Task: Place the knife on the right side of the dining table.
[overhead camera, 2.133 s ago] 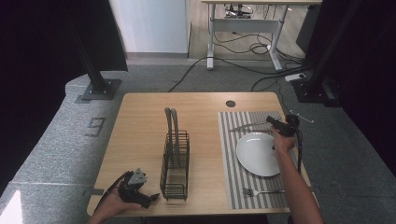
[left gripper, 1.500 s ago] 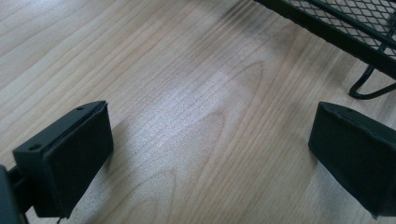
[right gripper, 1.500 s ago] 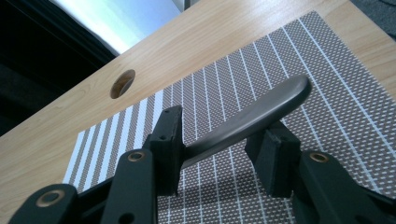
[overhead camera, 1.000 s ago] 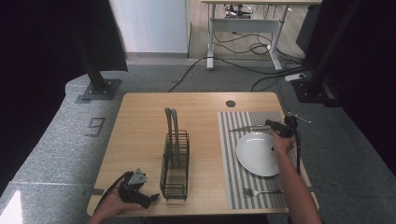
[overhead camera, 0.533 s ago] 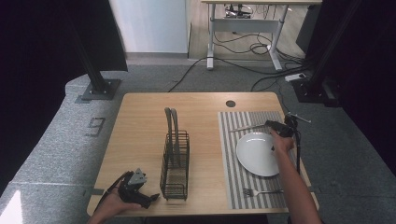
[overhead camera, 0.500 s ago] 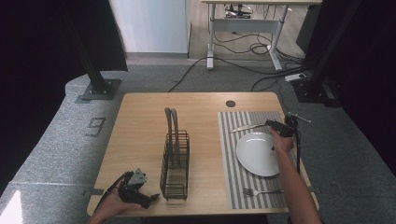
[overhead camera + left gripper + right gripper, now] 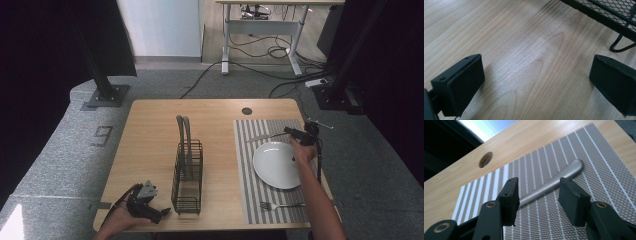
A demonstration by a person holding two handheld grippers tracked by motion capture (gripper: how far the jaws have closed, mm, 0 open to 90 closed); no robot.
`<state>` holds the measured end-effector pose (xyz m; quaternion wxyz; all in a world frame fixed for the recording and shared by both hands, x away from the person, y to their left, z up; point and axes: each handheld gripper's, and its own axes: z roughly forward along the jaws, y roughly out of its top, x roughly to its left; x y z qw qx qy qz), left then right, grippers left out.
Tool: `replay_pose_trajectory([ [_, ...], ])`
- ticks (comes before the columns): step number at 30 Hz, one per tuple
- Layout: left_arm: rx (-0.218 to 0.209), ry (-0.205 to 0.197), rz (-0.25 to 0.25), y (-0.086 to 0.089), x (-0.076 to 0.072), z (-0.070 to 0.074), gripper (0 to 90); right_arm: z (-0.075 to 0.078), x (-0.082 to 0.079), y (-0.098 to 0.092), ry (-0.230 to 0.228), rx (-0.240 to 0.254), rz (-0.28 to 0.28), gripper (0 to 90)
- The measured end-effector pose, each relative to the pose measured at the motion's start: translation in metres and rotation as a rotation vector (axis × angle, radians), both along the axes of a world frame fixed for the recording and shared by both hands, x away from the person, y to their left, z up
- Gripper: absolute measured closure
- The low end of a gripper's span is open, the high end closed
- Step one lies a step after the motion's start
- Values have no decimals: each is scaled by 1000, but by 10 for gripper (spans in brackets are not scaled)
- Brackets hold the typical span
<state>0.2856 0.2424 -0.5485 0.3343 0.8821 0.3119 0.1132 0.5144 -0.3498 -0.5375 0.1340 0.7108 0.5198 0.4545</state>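
Observation:
A silver knife lies on the striped placemat, just behind a white plate. My right gripper hovers low over the knife's handle. Its jaws have just been opening and stand apart; the handle runs between them, untouched by either pad. A fork rests on the placemat's front edge. My left gripper sits on the table at the front left, beside a black wire rack. It is open over bare wood, with the rack's foot just ahead.
A round cable hole sits in the tabletop behind the placemat. The wooden table has bare surface left of the rack. Black stands, cables and another desk lie on the floor beyond.
The right hand has shifted only slightly over the knife; the knife, plate, fork and left hand stay where they were.

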Motion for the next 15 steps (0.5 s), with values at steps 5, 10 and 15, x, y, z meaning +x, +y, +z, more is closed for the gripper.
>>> replay_pose_trajectory([
  [5, 0, 0, 0, 0, 0, 0, 0, 2, -1, 0, -5, -1, 7, 497],
  [10, 0, 0, -1, 0, 0, 0, 0, 3, -1, -1, -4, -17, 13, 495],
  [15, 0, 0, -2, 0, 0, 0, 0, 10, 5, 3, 12, -68, 35, 490],
])
